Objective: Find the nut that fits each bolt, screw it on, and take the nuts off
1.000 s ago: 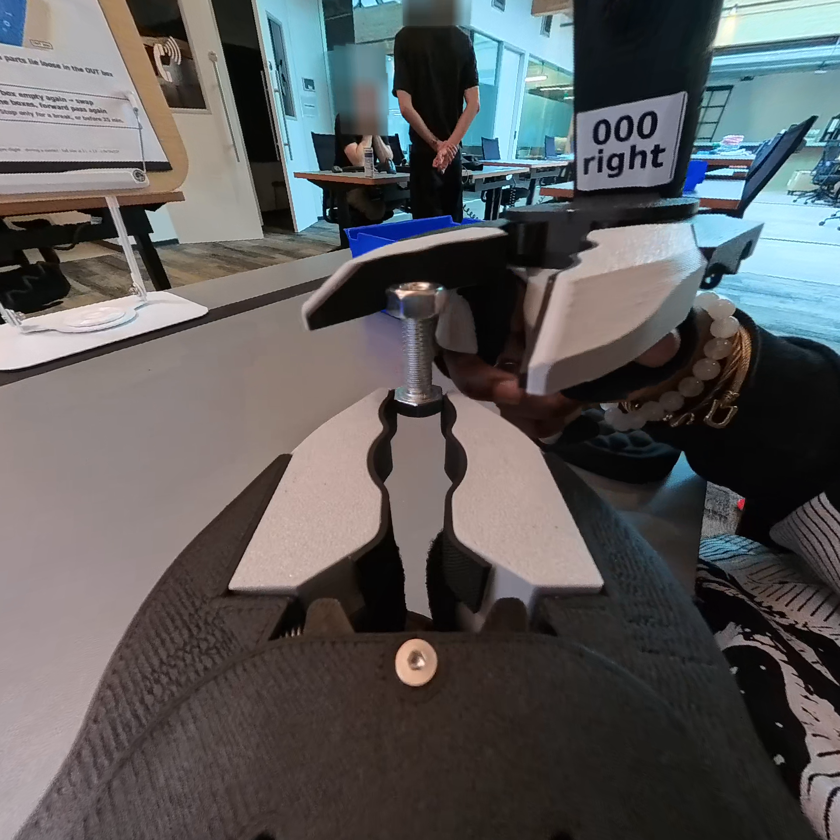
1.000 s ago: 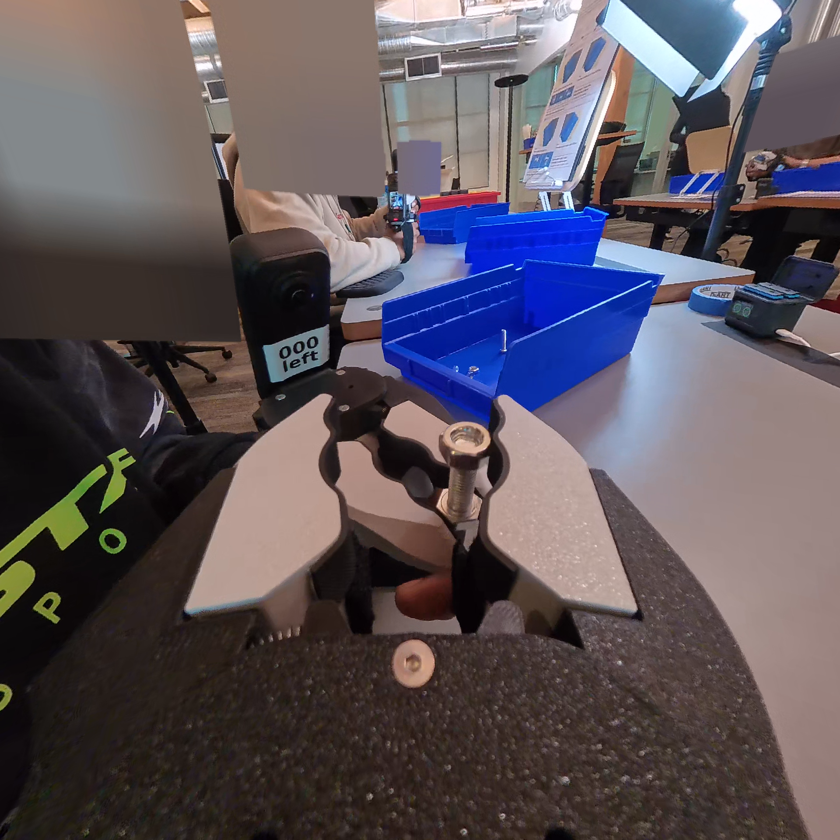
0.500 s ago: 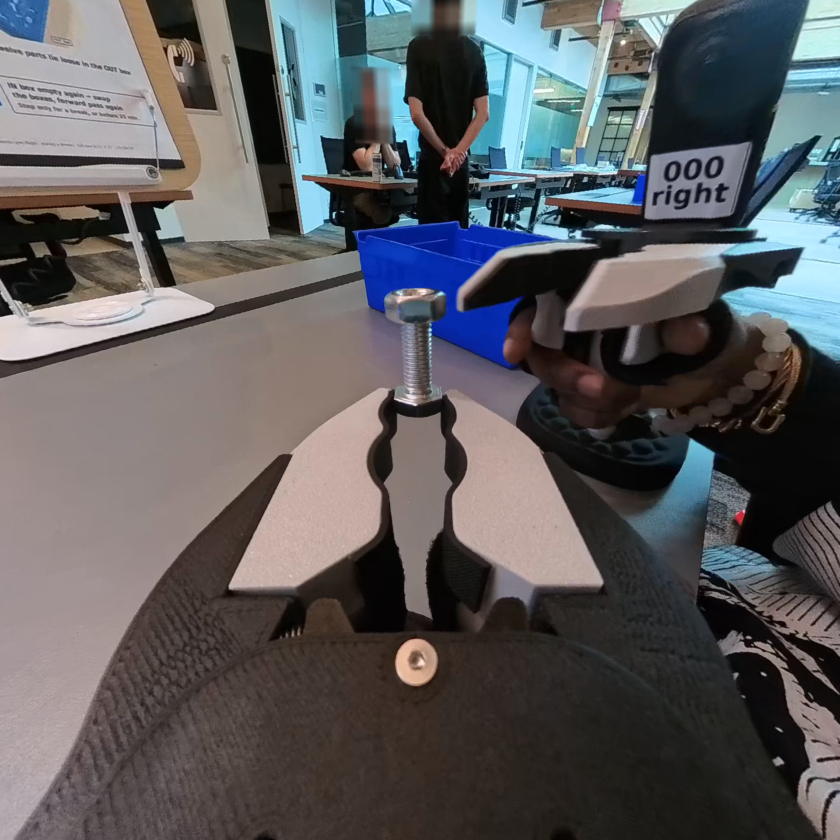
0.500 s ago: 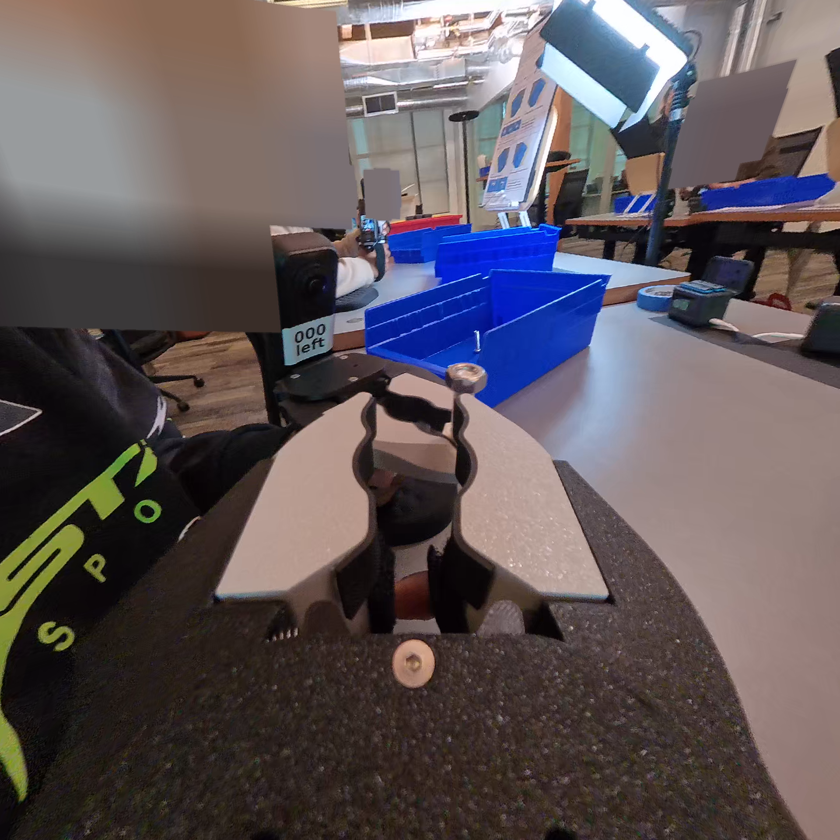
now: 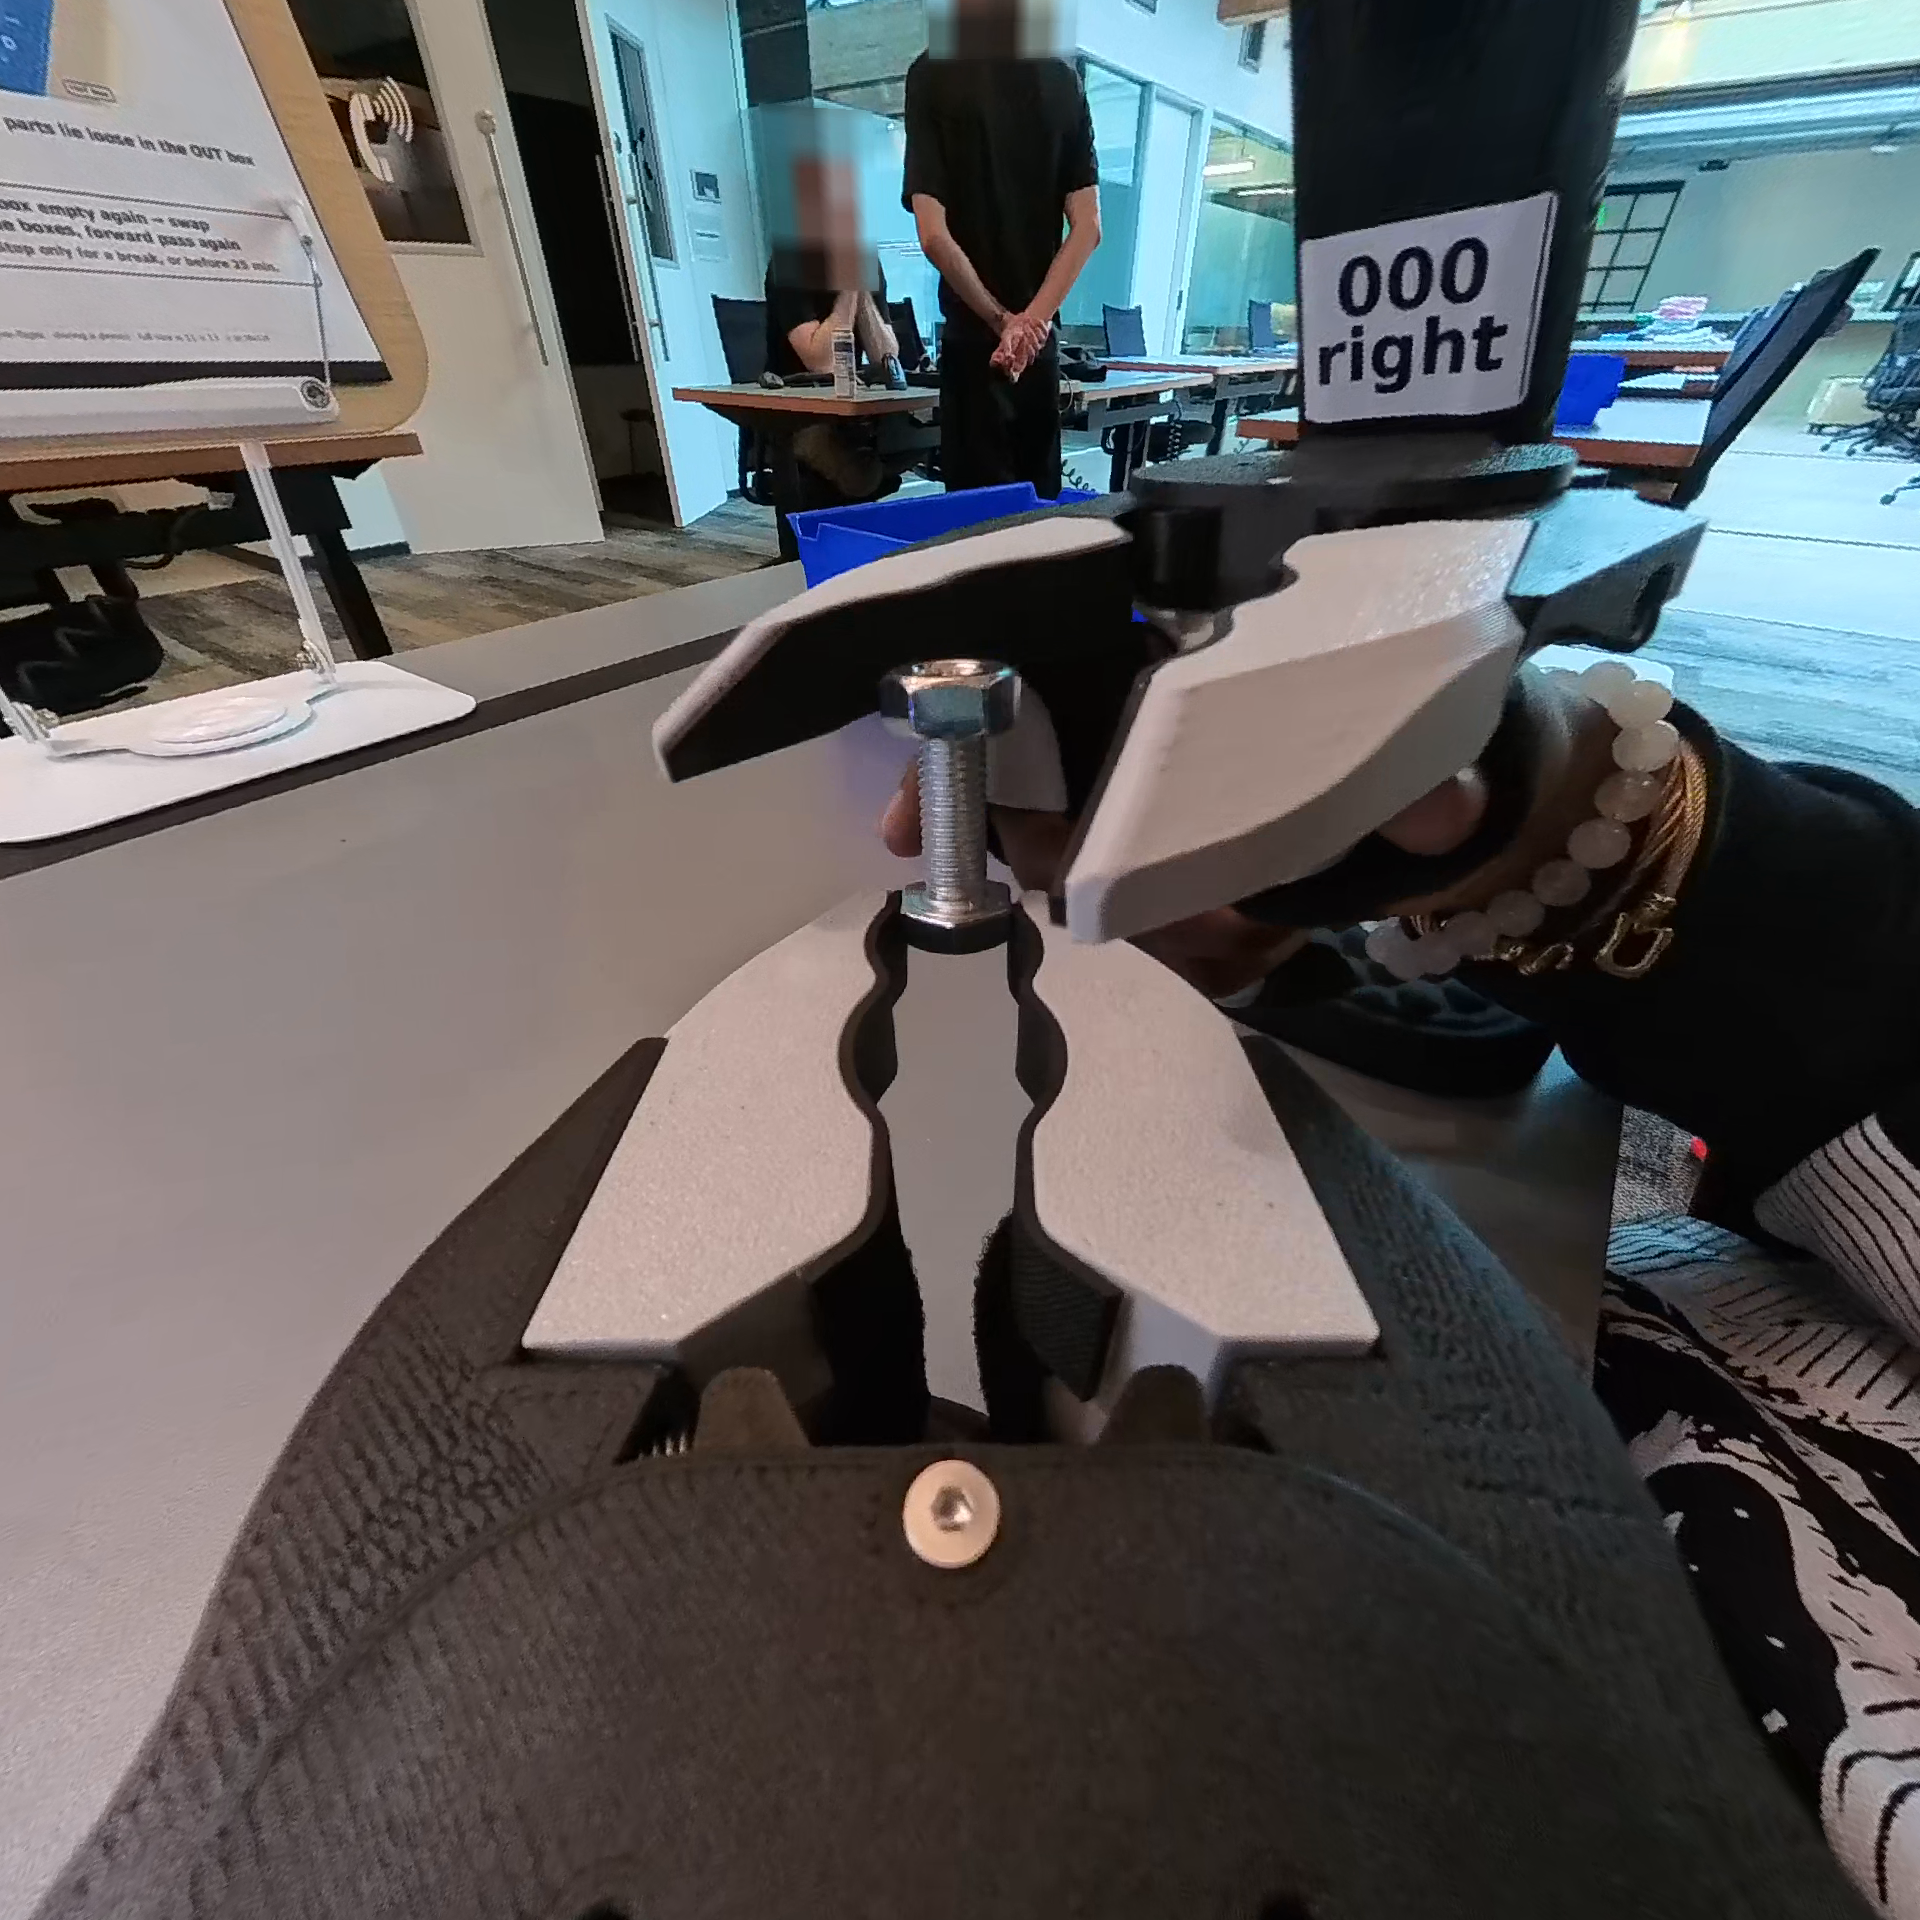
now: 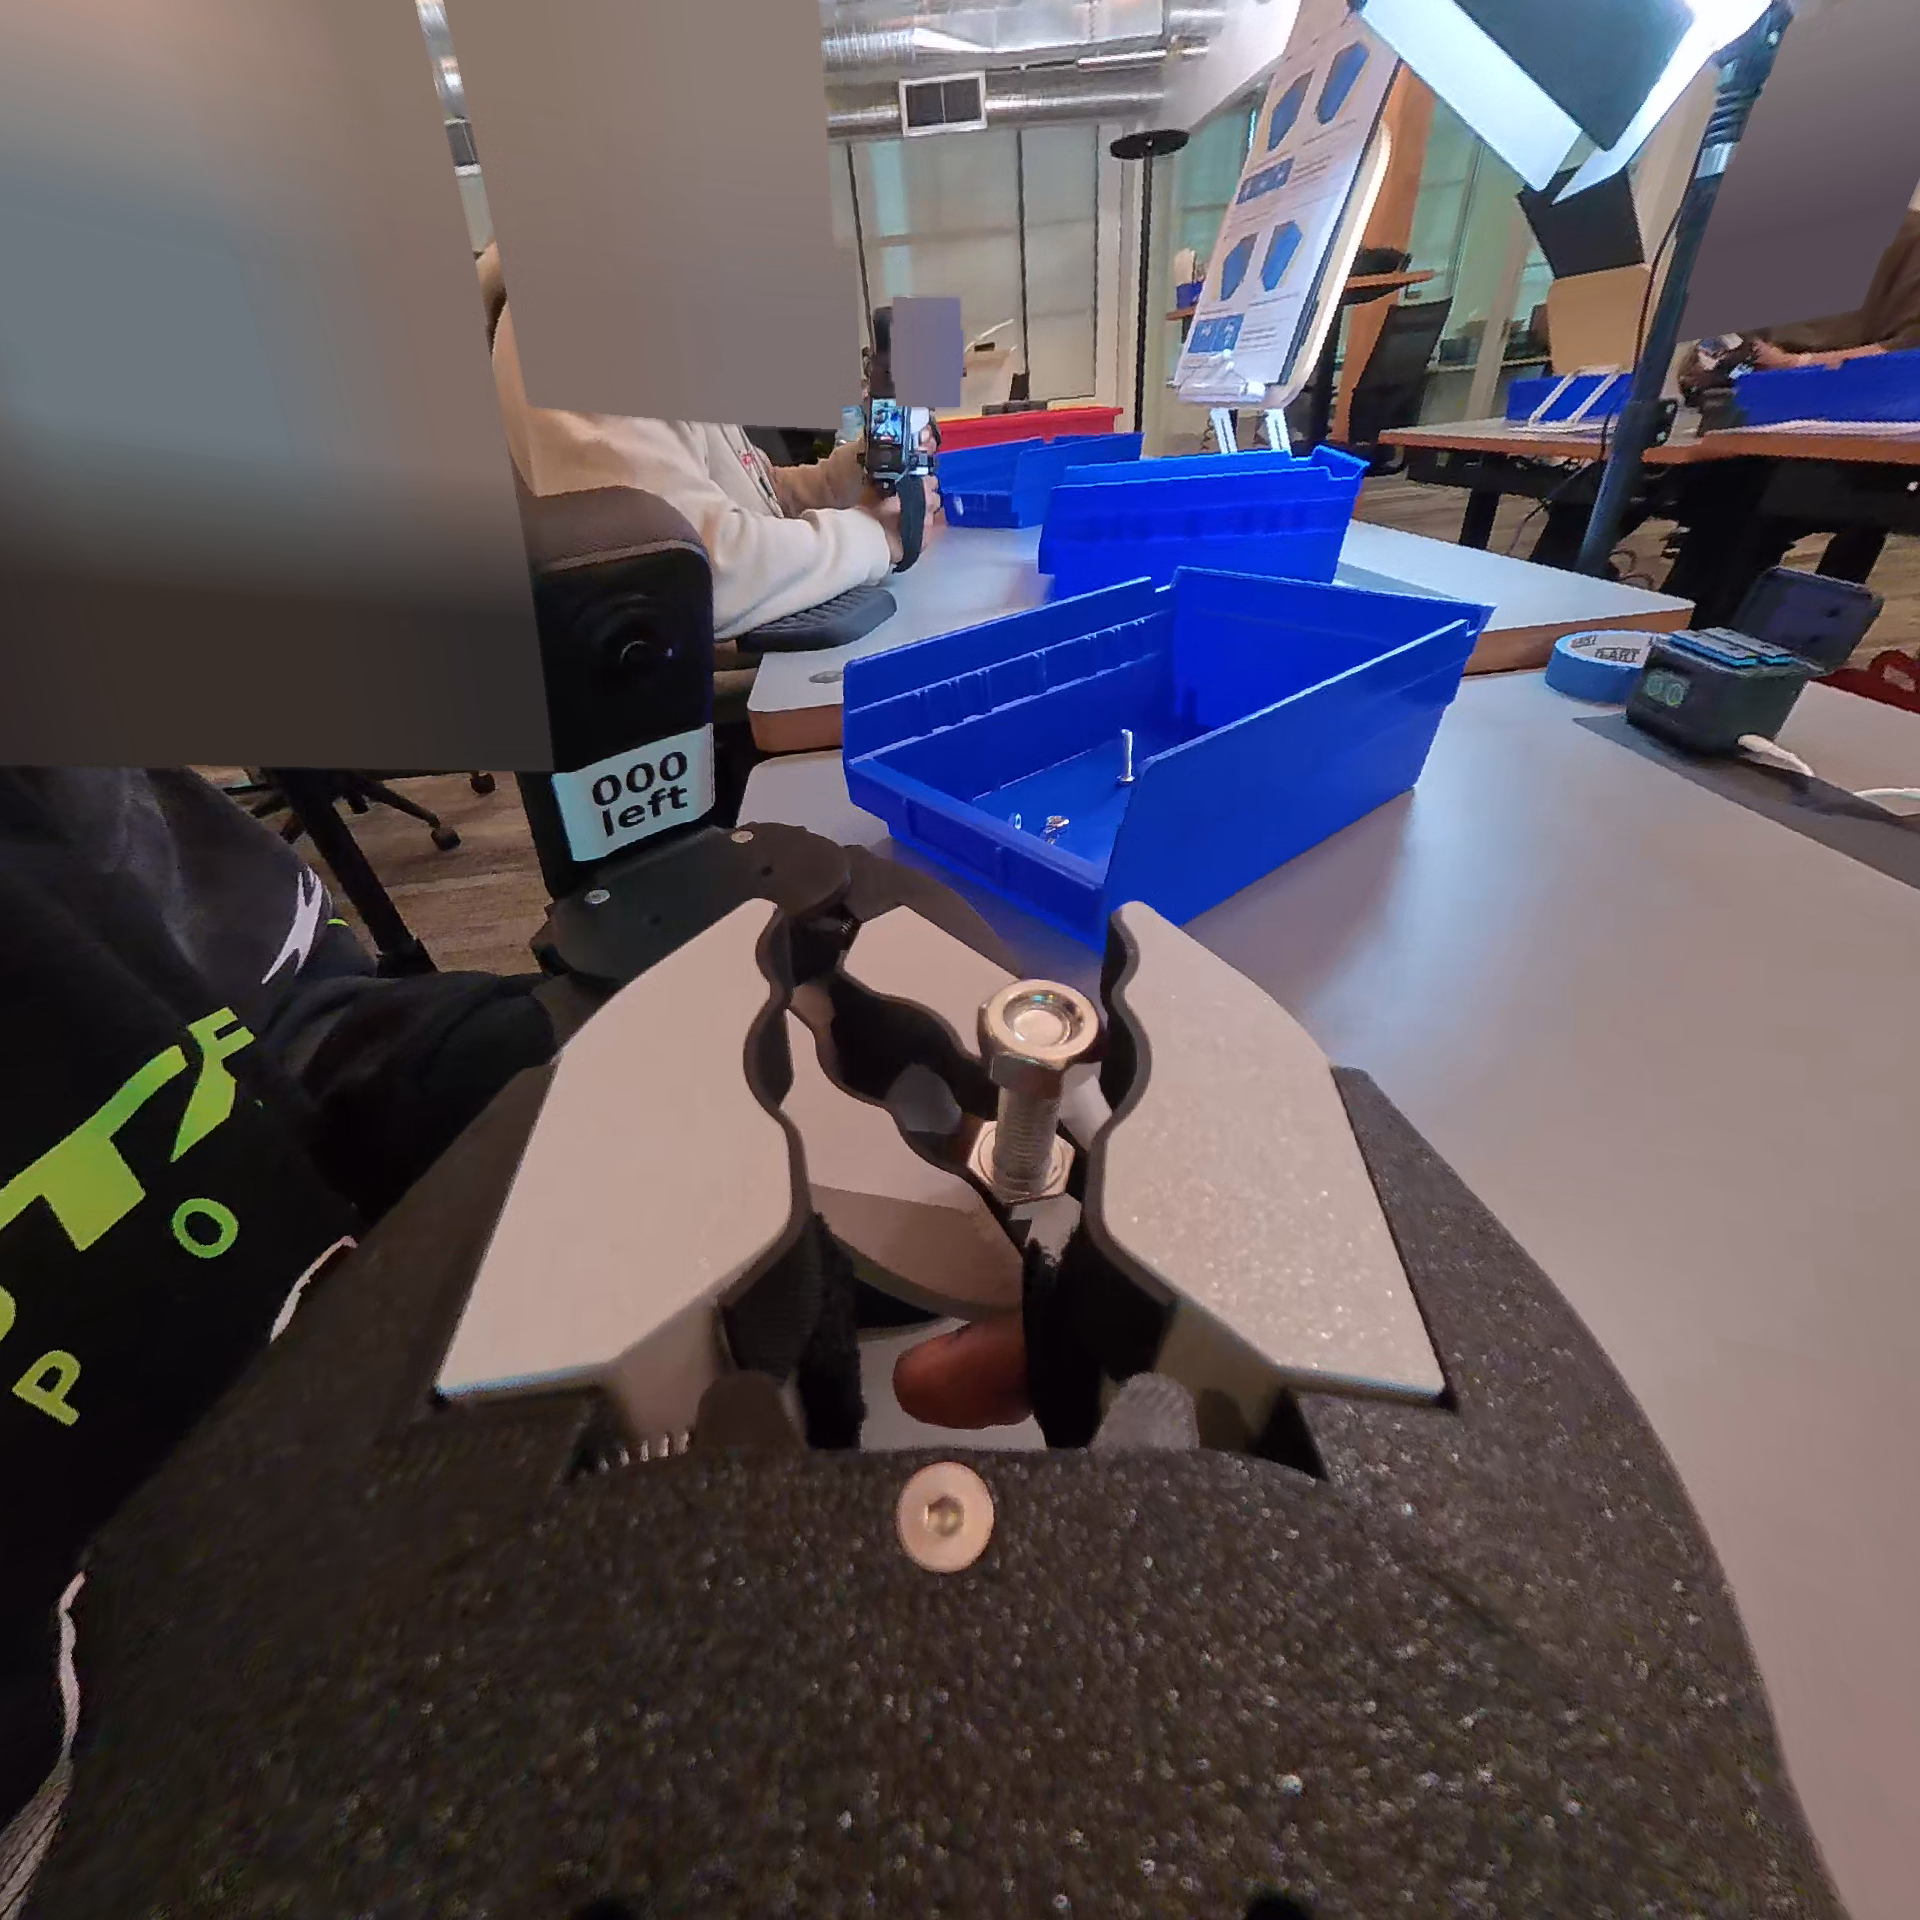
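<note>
**Inspector:** Left wrist view, working outward from the bolt (image 5: pixel 954 800). What has hold of it?

**Onlooker:** The left gripper (image 5: pixel 954 940) is closed narrowly on the nut (image 5: pixel 952 906) at the bolt's lower end, both tips against its flats. The bolt stands upright out of that nut, hex head on top.

**Inspector:** And the right gripper (image 6: pixel 1039 1023)?

**Onlooker:** It is spread wide around the bolt's head. One finger (image 6: pixel 1216 1122) sits just beside the head and may touch it; the other is well apart. It grips nothing.

**Inspector:** Step in hand?

**Onlooker:** I judge it a turning step: nut pinned, bolt head about to be gripped and rotated. Whether on or off, I cannot tell. The next move calls for closing squarely on the head's flats, keeping the bolt in line with the nut.

**Inspector:** Beyond the bolt?

**Onlooker:** A blue bin (image 6: pixel 1299 790) on the grey table (image 6: pixel 1558 1039), holding one upright small bolt (image 6: pixel 1127 753) and two or so small loose pieces. Farther off are more blue bins.

**Inspector:** Count?

**Onlooker:** One bolt and one nut in hand, two grippers.
</note>
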Motion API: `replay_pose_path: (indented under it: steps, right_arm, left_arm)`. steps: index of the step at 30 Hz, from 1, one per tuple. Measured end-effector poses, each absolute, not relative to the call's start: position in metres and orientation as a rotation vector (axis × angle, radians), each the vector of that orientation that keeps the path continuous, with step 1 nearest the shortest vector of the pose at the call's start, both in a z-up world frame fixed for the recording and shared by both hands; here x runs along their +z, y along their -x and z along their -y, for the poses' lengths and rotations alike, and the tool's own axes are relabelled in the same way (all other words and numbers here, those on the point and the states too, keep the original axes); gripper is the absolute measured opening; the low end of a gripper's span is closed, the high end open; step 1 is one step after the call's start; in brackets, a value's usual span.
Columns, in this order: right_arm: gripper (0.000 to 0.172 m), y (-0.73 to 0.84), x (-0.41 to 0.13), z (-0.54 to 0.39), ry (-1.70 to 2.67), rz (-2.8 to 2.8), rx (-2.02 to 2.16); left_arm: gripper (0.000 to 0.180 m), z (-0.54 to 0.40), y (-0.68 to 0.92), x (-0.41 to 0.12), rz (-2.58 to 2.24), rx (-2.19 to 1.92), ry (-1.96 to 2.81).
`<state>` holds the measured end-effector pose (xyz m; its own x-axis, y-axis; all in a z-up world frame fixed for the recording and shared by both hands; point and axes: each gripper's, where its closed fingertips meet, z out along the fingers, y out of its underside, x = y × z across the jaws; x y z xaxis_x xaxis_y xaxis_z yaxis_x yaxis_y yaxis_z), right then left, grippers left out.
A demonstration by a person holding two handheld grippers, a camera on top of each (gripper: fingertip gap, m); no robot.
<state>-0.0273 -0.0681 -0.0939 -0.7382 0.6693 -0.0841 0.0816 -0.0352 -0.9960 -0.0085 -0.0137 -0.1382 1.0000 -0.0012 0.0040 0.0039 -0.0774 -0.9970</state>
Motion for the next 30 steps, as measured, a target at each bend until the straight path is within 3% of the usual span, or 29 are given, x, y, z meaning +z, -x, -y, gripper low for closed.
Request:
replay_pose_path:
  steps: [14, 17, 20, 22, 25, 30]
  right_arm:
    - [0.053, 0.008, -0.094, 0.050, 0.849, 1.702, 1.840]
    - [0.046, 0.002, -0.094, 0.043, 0.865, 1.663, 1.844]
    - [0.024, -0.009, -0.092, 0.041, 0.839, 1.645, 1.890]
    - [0.021, -0.011, -0.089, 0.037, 0.843, 1.617, 1.904]
    - [0.025, -0.004, -0.089, 0.030, 0.857, 1.585, 1.879]
    - [0.050, 0.014, -0.091, 0.040, 0.853, 1.631, 1.888]
  left_arm:
    - [0.019, 0.015, 0.010, -0.137, 0.016, -0.009, 1.639]
    - [0.019, 0.015, 0.010, -0.137, 0.014, -0.006, 1.638]
    - [0.018, 0.015, 0.011, -0.137, 0.022, -0.011, 1.635]
    - [0.018, 0.015, 0.011, -0.137, 0.021, -0.011, 1.634]
    - [0.019, 0.015, 0.010, -0.137, 0.016, -0.007, 1.636]
    - [0.019, 0.015, 0.010, -0.137, 0.012, -0.009, 1.638]
